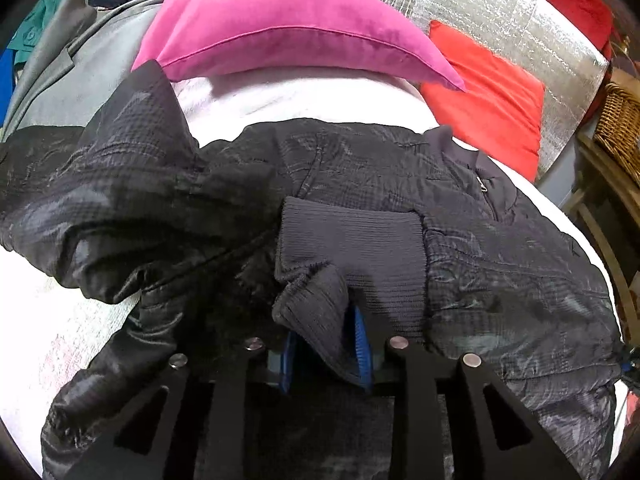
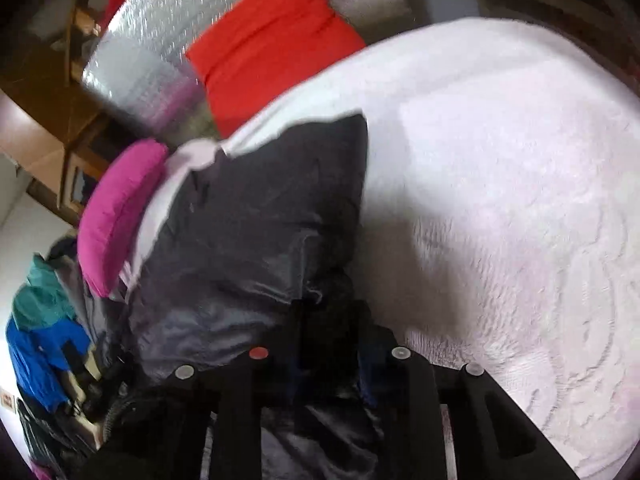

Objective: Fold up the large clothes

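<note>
A black quilted jacket (image 1: 400,176) lies spread on a white bed cover (image 1: 304,100). My left gripper (image 1: 326,356) is shut on the jacket's ribbed knit cuff (image 1: 352,248), which it holds over the jacket body; blue pads (image 1: 362,340) show beside the pinched fabric. In the right wrist view the jacket (image 2: 256,236) hangs toward me, and my right gripper (image 2: 328,344) is shut on its dark fabric, lifted above the bed cover (image 2: 500,200). The right fingertips are hidden in the cloth, and the view is blurred.
A pink pillow (image 1: 280,28) and a red pillow (image 1: 484,96) lie at the head of the bed against a silver foil panel (image 1: 500,12). A grey garment (image 1: 80,68) lies at left. A wicker basket (image 1: 620,128) stands at right. Blue and teal clothes (image 2: 40,336) pile beside the bed.
</note>
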`<control>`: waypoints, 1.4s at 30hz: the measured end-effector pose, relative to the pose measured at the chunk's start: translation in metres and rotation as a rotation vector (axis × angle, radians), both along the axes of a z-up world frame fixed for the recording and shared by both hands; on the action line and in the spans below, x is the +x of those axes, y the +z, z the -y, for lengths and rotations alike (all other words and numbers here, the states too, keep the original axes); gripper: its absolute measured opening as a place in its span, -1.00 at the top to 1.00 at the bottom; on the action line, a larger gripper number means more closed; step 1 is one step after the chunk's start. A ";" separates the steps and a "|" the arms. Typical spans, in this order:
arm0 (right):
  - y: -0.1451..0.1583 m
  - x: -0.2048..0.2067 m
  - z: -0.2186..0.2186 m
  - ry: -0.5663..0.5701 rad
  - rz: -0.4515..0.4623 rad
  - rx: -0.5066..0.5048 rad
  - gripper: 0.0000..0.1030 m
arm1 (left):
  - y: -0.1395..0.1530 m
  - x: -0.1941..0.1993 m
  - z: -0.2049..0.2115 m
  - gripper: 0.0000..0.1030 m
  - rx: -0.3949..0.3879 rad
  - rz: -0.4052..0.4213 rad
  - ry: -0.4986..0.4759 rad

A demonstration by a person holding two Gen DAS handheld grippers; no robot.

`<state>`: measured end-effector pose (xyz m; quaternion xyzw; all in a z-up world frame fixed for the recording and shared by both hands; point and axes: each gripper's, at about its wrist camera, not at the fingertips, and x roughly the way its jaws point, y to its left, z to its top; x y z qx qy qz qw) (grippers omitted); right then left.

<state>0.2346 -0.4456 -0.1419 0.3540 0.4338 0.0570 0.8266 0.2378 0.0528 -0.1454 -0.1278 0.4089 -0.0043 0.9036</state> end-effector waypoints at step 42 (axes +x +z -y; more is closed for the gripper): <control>0.080 -0.066 -0.107 0.068 0.181 -0.298 -0.70 | 0.073 -0.033 -0.027 -0.35 -0.072 0.056 -0.089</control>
